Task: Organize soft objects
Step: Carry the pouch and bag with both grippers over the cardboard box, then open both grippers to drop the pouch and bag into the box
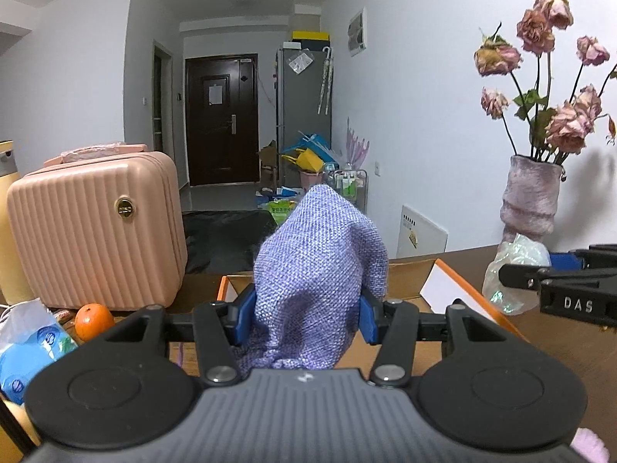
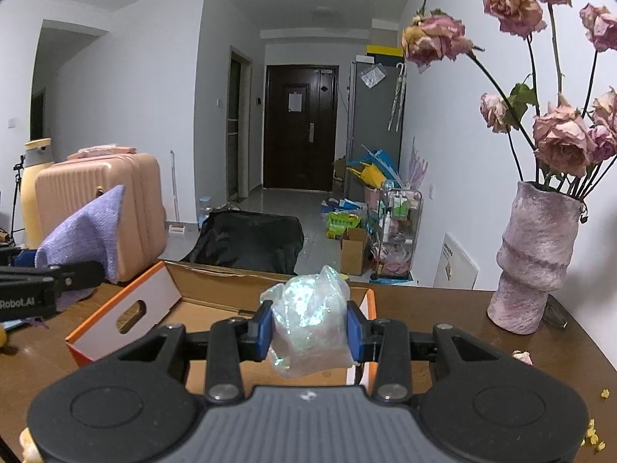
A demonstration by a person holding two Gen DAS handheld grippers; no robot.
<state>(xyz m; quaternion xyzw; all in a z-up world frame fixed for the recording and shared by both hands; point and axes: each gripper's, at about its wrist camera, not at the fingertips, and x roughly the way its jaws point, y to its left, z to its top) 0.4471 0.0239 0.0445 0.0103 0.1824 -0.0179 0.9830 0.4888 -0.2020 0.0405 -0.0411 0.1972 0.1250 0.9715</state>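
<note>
Left wrist view
- Left gripper (image 1: 308, 318): your blue pads are clenched on the lilac coarse-woven cloth pouch (image 1: 318, 266), held above the near edge of the open cardboard box with orange trim (image 1: 459, 281).
- Handling: I judge the pouch light and limp; it bulges up between the pads and droops behind them. Hold it at the bunched middle, as now; a loose corner would likely slip.
- Hidden: the pouch and your gripper body cover most of the box floor; whether the pouch holds anything cannot be told.

Right wrist view
- Right gripper (image 2: 310, 332): pads clamped on the crumpled iridescent clear plastic bundle (image 2: 310, 324), held over the box's interior.
- Handling: thin, crinkly film, probably slick and easily crushed; you need little squeeze.
- Hidden: the box's near wall is behind your gripper; the bundle's contents are unreadable through the sheen.
- Nearby: the mottled pink ceramic vase of dried roses (image 2: 536, 254) stands on the dark wooden table (image 2: 443, 305), right of the box.
</note>
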